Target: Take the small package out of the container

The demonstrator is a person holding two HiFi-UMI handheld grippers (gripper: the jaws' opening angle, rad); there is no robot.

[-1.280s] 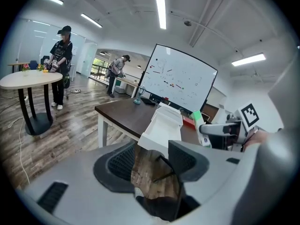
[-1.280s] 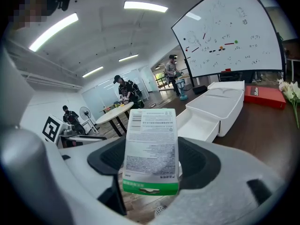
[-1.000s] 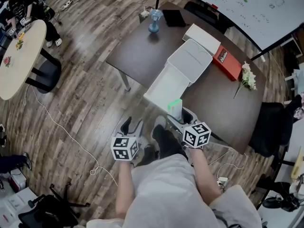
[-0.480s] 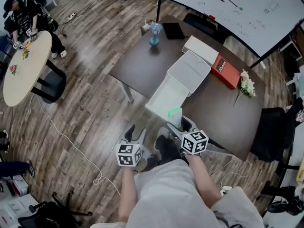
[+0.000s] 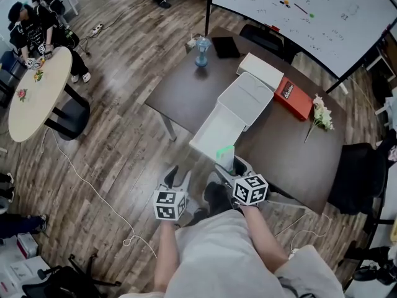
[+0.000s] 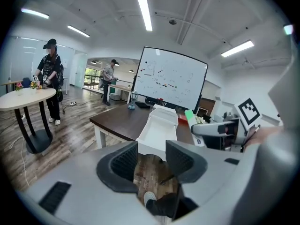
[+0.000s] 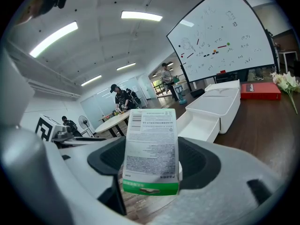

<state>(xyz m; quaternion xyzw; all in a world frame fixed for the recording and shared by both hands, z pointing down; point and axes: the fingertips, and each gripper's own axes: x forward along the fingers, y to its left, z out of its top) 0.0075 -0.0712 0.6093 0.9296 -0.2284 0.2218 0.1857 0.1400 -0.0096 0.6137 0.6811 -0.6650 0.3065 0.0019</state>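
- Your right claw (image 7: 153, 161) is clamped on the small package (image 7: 151, 149). Both pads press on its narrow sides.
- The package stands upright between the pads, with its printed face toward the claw's camera and a green band at its lower end.
- The package is out of the container (image 5: 206, 135). It is held just before the near end of it, at the near edge of the bench (image 5: 186, 85).
- Your left claw (image 6: 152, 165) hangs to the left of the right one, off the bench and above the wooden floor (image 5: 124, 141).
- Its jaws are apart and have just been closing a little. Nothing is between them. Below the gap you see only the floor and a dark shoe (image 6: 161, 204).
- Just beyond the right claw lies the white container, open, with its lid (image 5: 246, 97) folded back at the far end. What I can see of the inside is bare.
- To the right of the lid, farther from the claw, a red box (image 5: 293, 97) lies flat, and a bunch of pale flowers (image 5: 321, 112) lies near it.
- Behind the lid a white box (image 5: 262, 70) lies on the bench.
- At the far end of the bench stand a blue vase (image 5: 201, 49) and a flat black thing (image 5: 226, 45) beside it.
- Beyond the bench is a whiteboard (image 5: 304, 11).
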